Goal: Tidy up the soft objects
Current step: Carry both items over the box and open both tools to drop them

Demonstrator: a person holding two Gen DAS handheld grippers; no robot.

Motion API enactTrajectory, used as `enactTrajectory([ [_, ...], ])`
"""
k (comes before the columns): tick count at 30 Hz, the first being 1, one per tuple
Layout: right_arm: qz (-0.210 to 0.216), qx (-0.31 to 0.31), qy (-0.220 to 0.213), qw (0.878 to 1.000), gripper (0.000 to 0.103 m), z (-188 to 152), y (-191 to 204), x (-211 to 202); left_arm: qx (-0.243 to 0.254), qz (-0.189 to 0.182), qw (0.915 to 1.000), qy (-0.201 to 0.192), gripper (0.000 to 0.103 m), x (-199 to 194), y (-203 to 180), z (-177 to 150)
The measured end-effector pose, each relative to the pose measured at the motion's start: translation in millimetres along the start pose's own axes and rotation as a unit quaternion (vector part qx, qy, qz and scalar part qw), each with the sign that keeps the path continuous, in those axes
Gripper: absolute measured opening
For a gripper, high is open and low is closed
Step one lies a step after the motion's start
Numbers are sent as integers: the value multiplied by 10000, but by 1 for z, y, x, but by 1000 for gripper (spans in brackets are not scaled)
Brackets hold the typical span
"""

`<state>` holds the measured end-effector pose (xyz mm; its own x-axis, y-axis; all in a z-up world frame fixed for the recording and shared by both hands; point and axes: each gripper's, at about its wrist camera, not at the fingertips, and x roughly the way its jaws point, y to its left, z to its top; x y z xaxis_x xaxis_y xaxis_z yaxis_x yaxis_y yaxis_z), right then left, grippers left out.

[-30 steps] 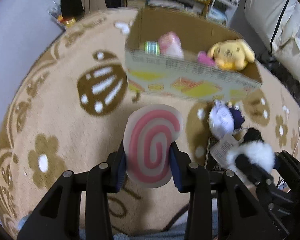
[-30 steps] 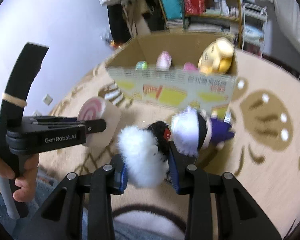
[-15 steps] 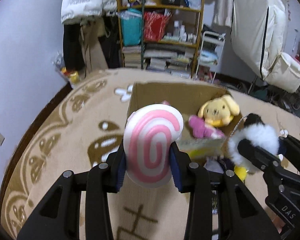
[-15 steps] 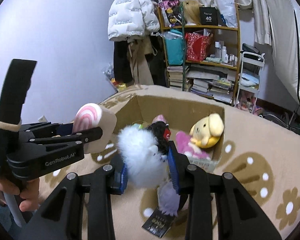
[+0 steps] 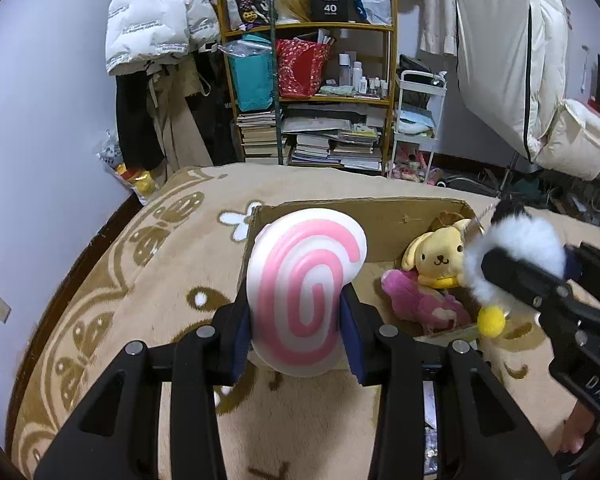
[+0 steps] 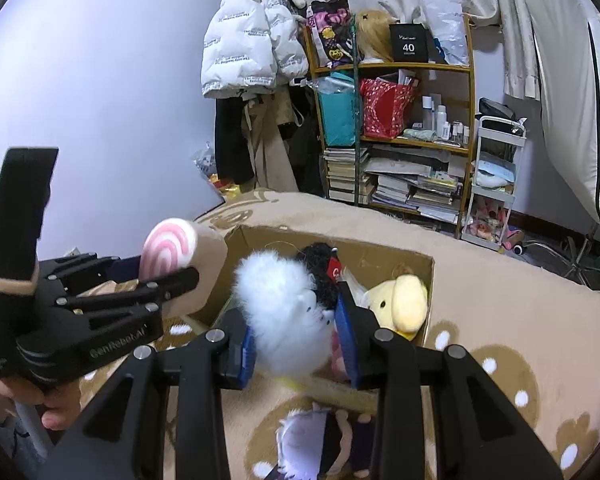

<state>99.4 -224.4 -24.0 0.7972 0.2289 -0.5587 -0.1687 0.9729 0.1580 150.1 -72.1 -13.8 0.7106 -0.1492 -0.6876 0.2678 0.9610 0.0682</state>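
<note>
My left gripper is shut on a white plush with a pink spiral and holds it above the near left edge of an open cardboard box. It also shows in the right wrist view. My right gripper is shut on a fluffy white and black plush, held over the box; it shows at the right of the left wrist view. In the box lie a yellow dog plush and a pink plush.
The box stands on a tan rug with brown patterns. A purple and white plush lies on the rug before the box. A cluttered shelf, a white cart and hanging coats stand at the far wall.
Both grippers have risen and moved forward with their plushes, from low in front of the box to over its near edge. The purple plush stays on the rug.
</note>
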Motion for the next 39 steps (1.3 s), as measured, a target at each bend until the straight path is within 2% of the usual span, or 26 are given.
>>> enactTrajectory([
  [9, 129, 424, 280, 9986, 39, -5, -24, 26, 99, 22, 9994, 324, 42, 28, -8, -4],
  [12, 200, 597, 408, 9972, 40, -10, -32, 32, 124, 72, 9994, 308, 50, 30, -9, -5],
  [13, 215, 633, 439, 9968, 40, -11, -34, 34, 142, 144, 9994, 290, 57, 30, -9, -5],
  [15, 243, 678, 477, 9963, 41, -12, -36, 35, 162, 190, 9994, 251, 62, 29, -9, -5],
  [16, 231, 692, 477, 9962, 42, -12, -37, 34, 156, 200, 9993, 274, 68, 29, -8, -5],
  [17, 241, 706, 475, 9961, 48, -11, -38, 33, 135, 211, 9991, 335, 70, 29, -8, -5],
  [18, 249, 725, 472, 9959, 58, -11, -39, 31, 122, 213, 9991, 354, 71, 28, -8, -5],
  [19, 233, 751, 435, 9960, 62, -10, -40, 27, 109, 226, 9990, 366, 72, 26, -8, -6],
  [22, 144, 771, 388, 9962, 75, -9, -42, 18, 51, 297, 9991, 305, 87, 16, -9, -8],
  [23, 79, 797, 391, 9960, 83, -8, -44, 14, 31, 305, 9992, 247, 90, 11, -10, -8],
  [27, -66, 876, 361, 9955, 95, -7, -51, 0, 19, 356, 9993, 81, 97, -10, -13, -11],
  [31, -157, 1014, 391, 9940, 101, -12, -62, -15, -33, 266, 9996, 81, 100, -23, -17, -15],
  [35, -236, 1152, 535, 9916, 101, -18, -73, -23, 21, -22, 9989, 461, 100, -26, -29, -26],
  [39, -215, 1386, 743, 9873, 101, -26, -83, -27, -242, -184, 9969, 725, 100, -25, -39, -46],
])
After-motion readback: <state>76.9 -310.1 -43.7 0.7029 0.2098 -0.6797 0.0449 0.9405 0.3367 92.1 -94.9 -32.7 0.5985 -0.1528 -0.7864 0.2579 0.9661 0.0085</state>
